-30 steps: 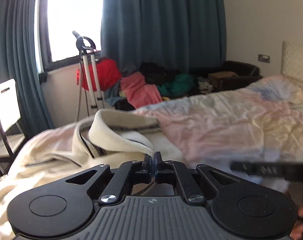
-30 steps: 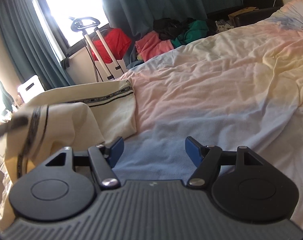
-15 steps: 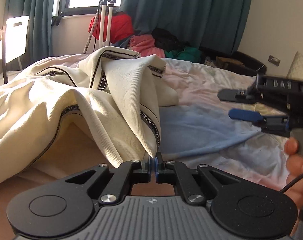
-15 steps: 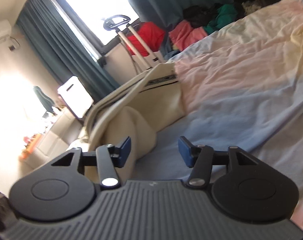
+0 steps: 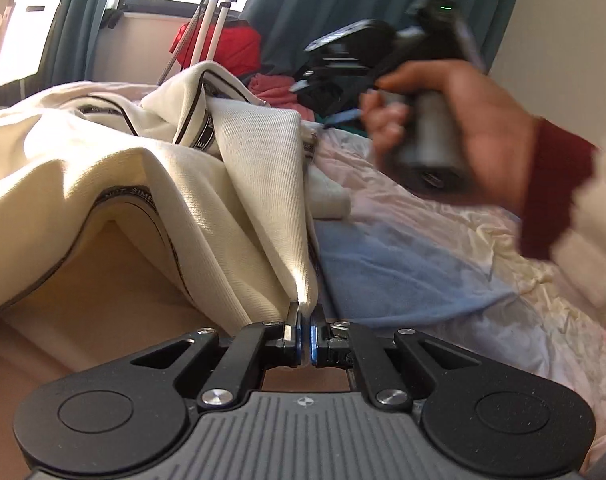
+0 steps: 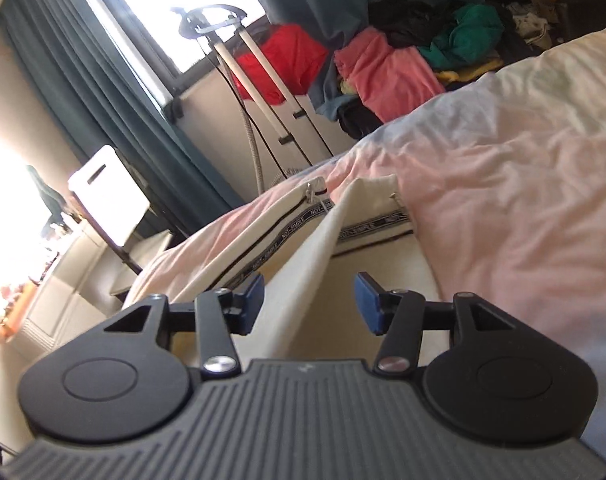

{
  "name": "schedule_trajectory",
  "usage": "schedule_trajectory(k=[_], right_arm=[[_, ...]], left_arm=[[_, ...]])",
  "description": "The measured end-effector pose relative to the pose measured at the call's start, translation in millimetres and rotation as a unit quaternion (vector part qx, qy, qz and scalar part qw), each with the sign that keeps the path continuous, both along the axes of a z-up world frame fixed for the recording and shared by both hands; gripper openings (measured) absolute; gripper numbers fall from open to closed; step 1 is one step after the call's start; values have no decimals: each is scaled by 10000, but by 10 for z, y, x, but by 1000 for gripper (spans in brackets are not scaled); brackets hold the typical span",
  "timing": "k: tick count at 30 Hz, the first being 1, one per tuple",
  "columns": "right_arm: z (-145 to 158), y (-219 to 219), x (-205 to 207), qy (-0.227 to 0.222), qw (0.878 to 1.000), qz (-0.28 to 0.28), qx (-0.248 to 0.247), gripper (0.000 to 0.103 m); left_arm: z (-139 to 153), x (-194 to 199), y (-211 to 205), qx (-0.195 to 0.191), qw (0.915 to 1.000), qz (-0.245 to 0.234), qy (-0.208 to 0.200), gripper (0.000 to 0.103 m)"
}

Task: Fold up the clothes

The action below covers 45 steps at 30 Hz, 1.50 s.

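A cream jacket with black lettered trim (image 5: 151, 176) lies bunched on the bed. My left gripper (image 5: 305, 330) is shut on a taut fold of the jacket and holds it up. My right gripper (image 6: 309, 306) is open, its blue pads on either side of a raised cream fold of the jacket (image 6: 303, 276), not closed on it. In the left wrist view the right gripper (image 5: 327, 102) is held by a hand above the jacket's far edge, blurred.
The bed has a pink, blue and white sheet (image 6: 523, 184). A pile of clothes (image 6: 403, 68) lies by the teal curtains (image 6: 135, 120). A garment steamer stand (image 6: 255, 60) and a white chair (image 6: 107, 196) stand near the window.
My right gripper has moved left and forward over the jacket, so a cream fold now stands between its open pads. My left gripper stays shut on the jacket.
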State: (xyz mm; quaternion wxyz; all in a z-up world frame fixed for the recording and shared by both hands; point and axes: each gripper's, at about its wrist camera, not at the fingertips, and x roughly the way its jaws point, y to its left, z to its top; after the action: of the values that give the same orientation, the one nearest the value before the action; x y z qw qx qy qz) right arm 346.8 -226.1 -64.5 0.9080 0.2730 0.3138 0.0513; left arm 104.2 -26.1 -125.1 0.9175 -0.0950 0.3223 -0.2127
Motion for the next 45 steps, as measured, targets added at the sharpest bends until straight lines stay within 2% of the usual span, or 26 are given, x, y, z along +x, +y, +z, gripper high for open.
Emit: schedule_trajectory(k=[2,5,7,8,13,17,19,23,25,27,30,31,33,34,36,37,38,39,41,43,45], right_arm=[[-93,77,284,249,9997,-85,13,54],[-241,220,597,487,9979,-207,-386,50],[-355,295,719,687,9946,-235,-742,20],[-284,261,674,589,9943,-313,-829,8],[146,50,385,-19,9899,-740,-1206,6],[491,-119,154,-505,9815,-1078,-1502,6],[643,-391,-253,-939,9715,-1439,-1633,6],[944,-955,-1100,-1817,9407,-2166,-1876,7],[806,-1277,-1433,-1527,9399,-2407,-1878,7],[533,-1686,-1760,-965,9531,-2574,-1269,7],[88,-2144,-2146,-21,9633,-2685,-58,8],[-64,-2280,-2256,333,9619,-2690,364,9],[-287,-2463,-2370,681,9556,-2574,1264,9],[-396,-2551,-2424,843,9492,-2504,1712,9],[-555,-2651,-2508,874,9292,-2665,2406,11],[-620,-2667,-2512,899,9220,-2719,2605,13],[-683,-2680,-2512,926,9149,-2769,2788,26],[-755,-2672,-2488,1011,9092,-2775,2935,47],[-901,-2650,-2434,1193,8973,-2775,3219,69],[-1000,-2657,-2403,1255,8931,-2911,3192,69],[-990,-2687,-2383,1203,8951,-3130,2938,65]], left_arm=[[-54,73,25,-107,9999,-43,90,4],[-108,146,84,-241,9995,-132,161,4],[-126,167,94,-261,9994,-221,79,4],[-129,174,98,-277,9993,-267,27,4],[-36,110,137,-560,9969,-416,-362,3],[86,-23,101,-693,9925,-522,-859,3],[170,-131,37,-626,9890,-582,-1206,3],[274,-213,11,-561,9876,-610,-1336,3],[266,-207,9,-540,9902,-587,-1146,3],[251,-216,-13,-403,9924,-569,-1015,3],[217,-214,-26,-184,9951,-519,-821,3],[199,-203,-23,-120,9959,-493,-745,3],[165,-182,-19,-1,9972,-447,-598,4],[159,-186,-26,37,9976,-431,-548,4],[162,-231,-53,122,9978,-389,-521,4],[170,-267,-73,165,9977,-374,-533,4],[177,-303,-91,202,9977,-358,-544,4],[181,-330,-98,225,9977,-341,-549,4],[181,-338,-99,270,9977,-315,-532,4],[184,-338,-108,317,9979,-297,-487,4],[178,-365,-129,365,9979,-284,-453,4]])
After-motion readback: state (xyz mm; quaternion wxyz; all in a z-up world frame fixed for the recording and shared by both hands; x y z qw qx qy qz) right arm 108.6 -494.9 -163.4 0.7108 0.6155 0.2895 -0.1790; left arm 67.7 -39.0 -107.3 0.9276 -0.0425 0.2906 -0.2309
